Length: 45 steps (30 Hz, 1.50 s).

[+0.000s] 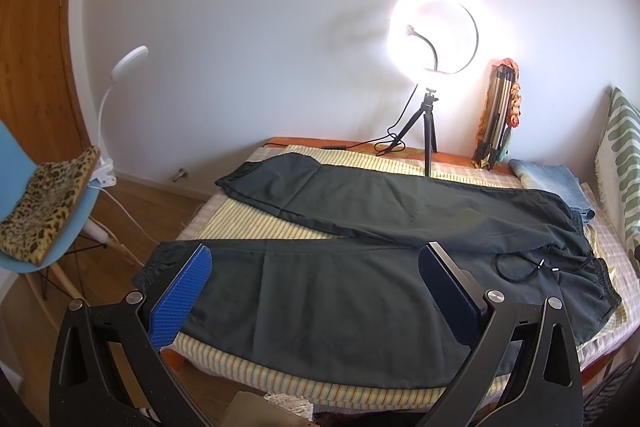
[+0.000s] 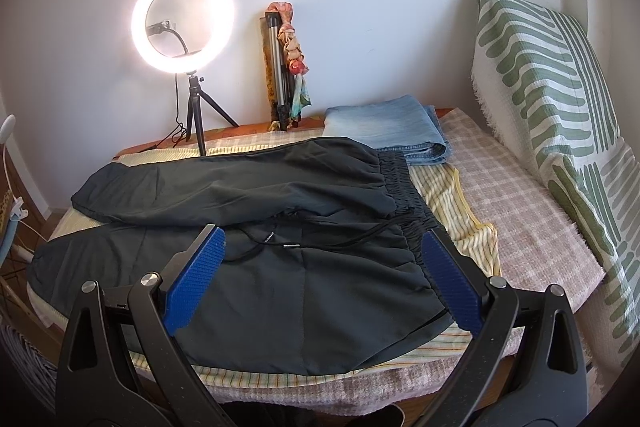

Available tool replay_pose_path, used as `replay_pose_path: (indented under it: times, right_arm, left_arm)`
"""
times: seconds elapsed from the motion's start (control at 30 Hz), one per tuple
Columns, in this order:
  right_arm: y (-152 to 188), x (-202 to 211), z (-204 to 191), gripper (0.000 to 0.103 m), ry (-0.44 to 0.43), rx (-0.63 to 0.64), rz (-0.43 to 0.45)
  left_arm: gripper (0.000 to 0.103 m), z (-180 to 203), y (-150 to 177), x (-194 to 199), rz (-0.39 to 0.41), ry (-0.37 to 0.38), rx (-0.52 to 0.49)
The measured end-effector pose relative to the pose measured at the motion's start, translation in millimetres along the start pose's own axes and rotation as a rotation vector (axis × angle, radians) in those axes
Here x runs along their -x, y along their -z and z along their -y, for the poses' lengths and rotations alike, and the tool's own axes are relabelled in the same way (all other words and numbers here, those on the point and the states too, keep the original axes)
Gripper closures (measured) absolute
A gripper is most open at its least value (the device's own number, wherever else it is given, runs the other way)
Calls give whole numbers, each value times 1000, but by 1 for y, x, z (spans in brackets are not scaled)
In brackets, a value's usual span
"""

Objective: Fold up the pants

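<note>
Both grippers hover, jaws apart, nothing held: left gripper (image 1: pixel 316 259) over near leg, right gripper (image 2: pixel 324 247) over waistband end. Black pants (image 1: pixel 360 227) lie flat, legs splayed, on striped cloth (image 1: pixel 256 227), likely staged for first fold. Ring light (image 1: pixel 434 27) behind.

lit ring light (image 2: pixel 182 18), folded jeans (image 2: pixel 386 131), striped pillow (image 2: pixel 552 99)

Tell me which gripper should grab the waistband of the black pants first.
Right. The right gripper hangs open just above the waistband, while the left gripper is over the near leg, closer to its cuff.
</note>
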State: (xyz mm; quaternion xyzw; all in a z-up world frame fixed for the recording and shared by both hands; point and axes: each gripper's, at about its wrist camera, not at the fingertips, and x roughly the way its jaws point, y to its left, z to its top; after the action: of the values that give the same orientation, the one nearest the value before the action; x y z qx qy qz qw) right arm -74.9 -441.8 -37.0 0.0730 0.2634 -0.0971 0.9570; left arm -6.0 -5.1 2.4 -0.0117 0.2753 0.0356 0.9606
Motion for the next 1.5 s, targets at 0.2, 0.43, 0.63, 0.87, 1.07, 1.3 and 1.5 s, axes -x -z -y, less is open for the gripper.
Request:
replay_pose_path:
  times: [0.2,0.43,0.63,0.87,1.07,1.3,1.5]
  right_arm:
    - [0,0,0,3,0,-2,0]
    - [1,0,0,3,-2,-3,-1]
    - [1,-1,-1,3,-4,-4,-1]
    - [2,-3,-2,3,-5,-7,-4]
    - [4,-7,-1,3,-10,-7,-8]
    - [1,-15,-5,3,-17,-6,-20]
    - [-11,-23,-10,3,-27,7,-25]
  left_arm:
    - [0,0,0,0,-1,0,-2]
    - [0,2,2,-2,-1,2,0]
    - [0,3,3,-3,-4,3,0]
    - [0,5,4,-4,-12,8,-3]
    - [0,4,4,-4,-12,10,-3]
    - [0,1,-1,-9,-19,-3,-15]
    - [0,-5,-10,-24,-55,-5,-8]
